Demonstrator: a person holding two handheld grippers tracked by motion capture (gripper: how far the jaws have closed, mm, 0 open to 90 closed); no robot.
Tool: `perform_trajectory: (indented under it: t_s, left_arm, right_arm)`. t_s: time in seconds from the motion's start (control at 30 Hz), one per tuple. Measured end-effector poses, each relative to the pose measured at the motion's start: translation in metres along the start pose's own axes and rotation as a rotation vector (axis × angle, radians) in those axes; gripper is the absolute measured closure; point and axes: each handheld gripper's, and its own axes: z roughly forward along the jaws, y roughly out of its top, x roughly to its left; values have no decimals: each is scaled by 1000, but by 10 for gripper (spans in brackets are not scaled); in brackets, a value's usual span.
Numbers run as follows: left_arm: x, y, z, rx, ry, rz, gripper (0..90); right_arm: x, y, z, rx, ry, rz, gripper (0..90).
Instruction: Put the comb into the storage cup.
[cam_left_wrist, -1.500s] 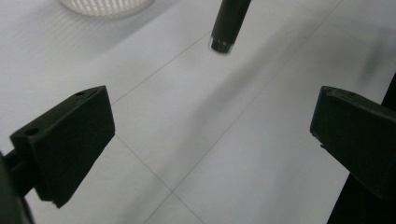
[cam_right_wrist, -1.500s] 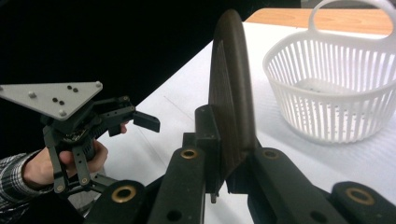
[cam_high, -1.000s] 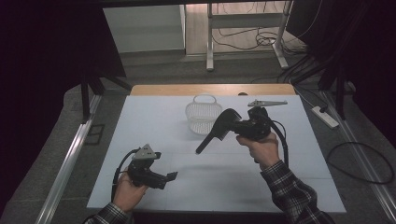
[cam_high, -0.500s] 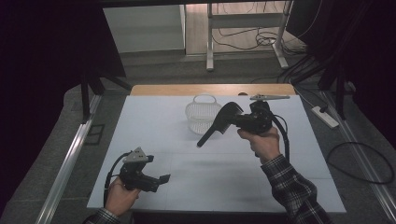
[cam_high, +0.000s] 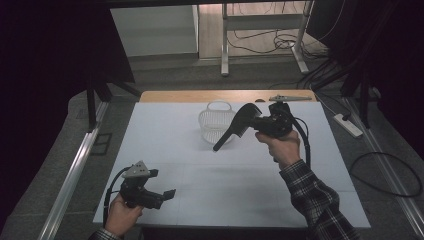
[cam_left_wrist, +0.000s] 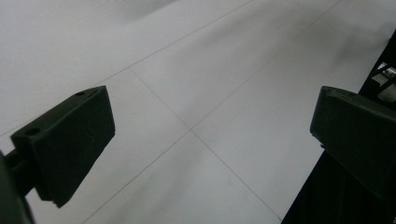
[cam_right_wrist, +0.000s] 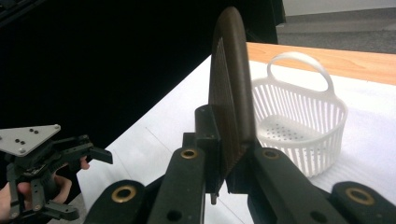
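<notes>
Black comb is clamped in the right gripper, lifted beside the basket; placing it inside remains. Left gripper idles wide open, empty.

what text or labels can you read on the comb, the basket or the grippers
None: no words, numbers or signs can be read on the dark comb, the white basket, the left gripper, the right gripper or the white table.
</notes>
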Motion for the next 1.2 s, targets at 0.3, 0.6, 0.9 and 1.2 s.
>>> perform_trajectory:
  t_s: [0.3, 0.6, 0.9, 1.2]
  left_arm:
    - [3, -7, -6, -2, 8, -8, 1]
    - [4, -14, -12, -2, 3, -18, 0]
    - [3, -19, -18, -2, 10, -11, 0]
    - [2, -23, -22, -6, 22, -10, 0]
  right_arm:
    - [-4, 8, 1, -15, -16, 6, 863]
    - [-10, 16, 4, -28, -32, 17, 863]
    - [-15, 24, 7, -44, -52, 23, 863]
    - [-18, 33, 12, -52, -91, 12, 863]
